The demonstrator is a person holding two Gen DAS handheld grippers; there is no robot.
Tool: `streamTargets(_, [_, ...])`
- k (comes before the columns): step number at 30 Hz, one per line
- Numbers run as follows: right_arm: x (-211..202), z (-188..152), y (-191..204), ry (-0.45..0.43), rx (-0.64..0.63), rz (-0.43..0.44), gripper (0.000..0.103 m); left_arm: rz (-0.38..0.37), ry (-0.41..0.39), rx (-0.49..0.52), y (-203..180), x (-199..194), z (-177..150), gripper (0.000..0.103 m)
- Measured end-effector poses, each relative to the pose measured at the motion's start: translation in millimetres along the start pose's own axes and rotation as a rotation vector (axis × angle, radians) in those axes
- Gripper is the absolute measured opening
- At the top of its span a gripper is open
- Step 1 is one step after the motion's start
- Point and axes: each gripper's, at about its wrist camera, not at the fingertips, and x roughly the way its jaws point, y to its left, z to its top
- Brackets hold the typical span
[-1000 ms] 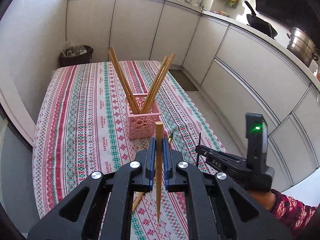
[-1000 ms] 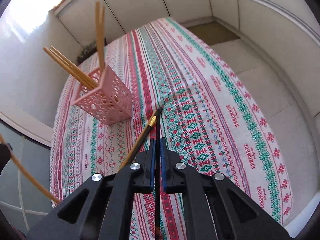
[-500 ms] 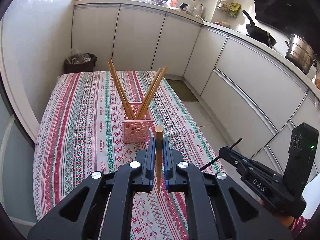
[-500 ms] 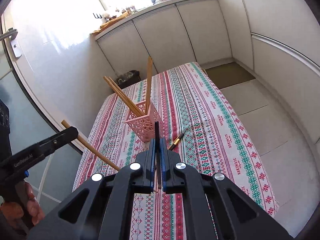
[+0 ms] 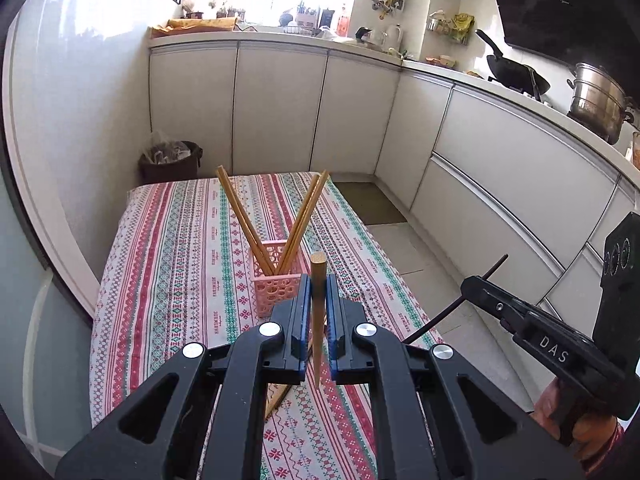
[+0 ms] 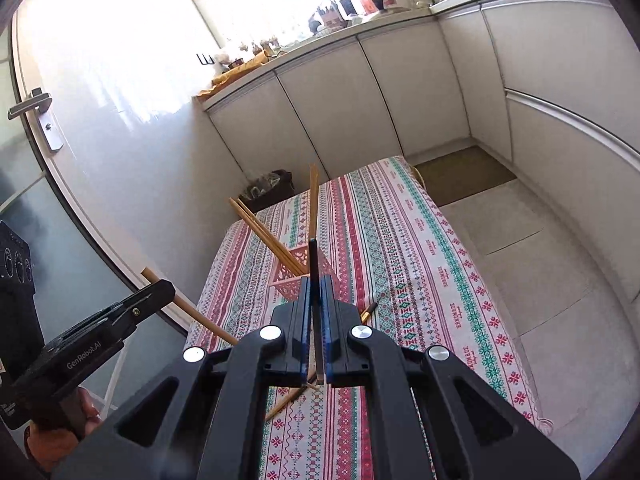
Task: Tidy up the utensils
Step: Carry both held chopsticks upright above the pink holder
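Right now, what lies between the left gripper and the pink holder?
Only bare striped tablecloth, in the left wrist view. The left gripper is shut on a wooden chopstick, and the pink holder stands just beyond its tips.

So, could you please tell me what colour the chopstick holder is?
Pink holder, clearest in the left wrist view.

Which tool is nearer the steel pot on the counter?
Right. The right tool is on the counter side, toward the steel pot; the left tool is over the tablecloth, farther from it.
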Motion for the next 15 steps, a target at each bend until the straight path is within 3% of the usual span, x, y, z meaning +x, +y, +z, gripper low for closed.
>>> streamTargets(15, [27.6,82.4,27.9,-0.130,-0.042,0.021,0.005,0.039,-0.174,0.026,9.6,4.0,87.0,0.006])
